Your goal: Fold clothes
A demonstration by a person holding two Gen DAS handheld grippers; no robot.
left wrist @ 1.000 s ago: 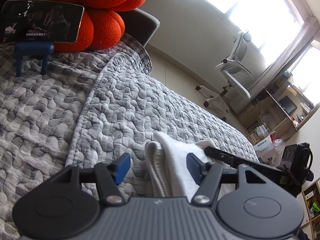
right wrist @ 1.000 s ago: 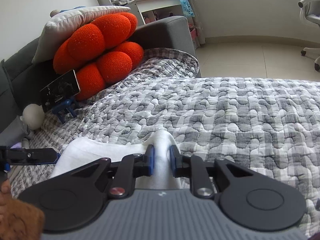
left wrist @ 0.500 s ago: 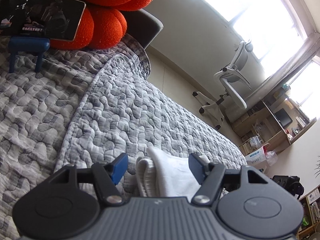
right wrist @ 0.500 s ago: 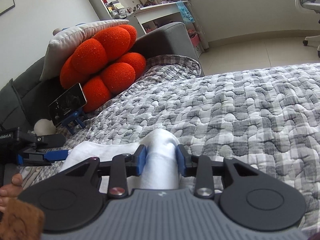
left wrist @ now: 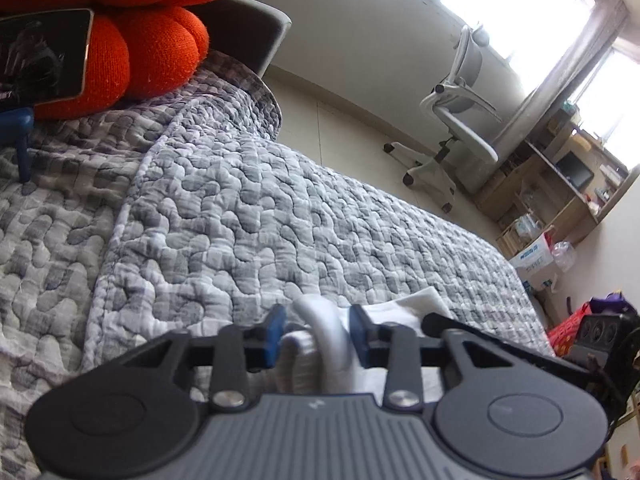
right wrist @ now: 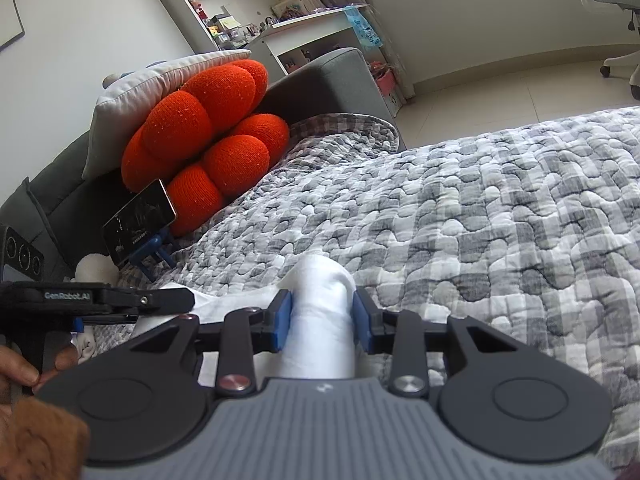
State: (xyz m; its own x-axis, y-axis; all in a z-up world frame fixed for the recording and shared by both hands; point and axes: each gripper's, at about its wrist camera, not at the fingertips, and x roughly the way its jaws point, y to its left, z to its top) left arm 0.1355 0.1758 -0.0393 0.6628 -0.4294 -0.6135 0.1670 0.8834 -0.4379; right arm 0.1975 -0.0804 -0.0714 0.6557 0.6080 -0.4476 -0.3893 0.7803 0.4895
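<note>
The white garment (right wrist: 320,312) lies low in the middle of both frames on the grey quilted bedspread (right wrist: 480,208), a folded ridge of it standing up between the pads of the right gripper (right wrist: 322,316), whose blue pads press against its sides in a grip; the gripper body hides the nearer cloth. In the left wrist view the left gripper (left wrist: 316,334) has its jaws closing around a bunched fold of the same cloth, though blur keeps me from telling whether both pads touch it; a phone (left wrist: 40,64) on a blue stand is cut off at the upper left edge before the orange cushion (left wrist: 152,52), and a hand (right wrist: 24,368) shows only partly at the lower left of the right wrist view.
</note>
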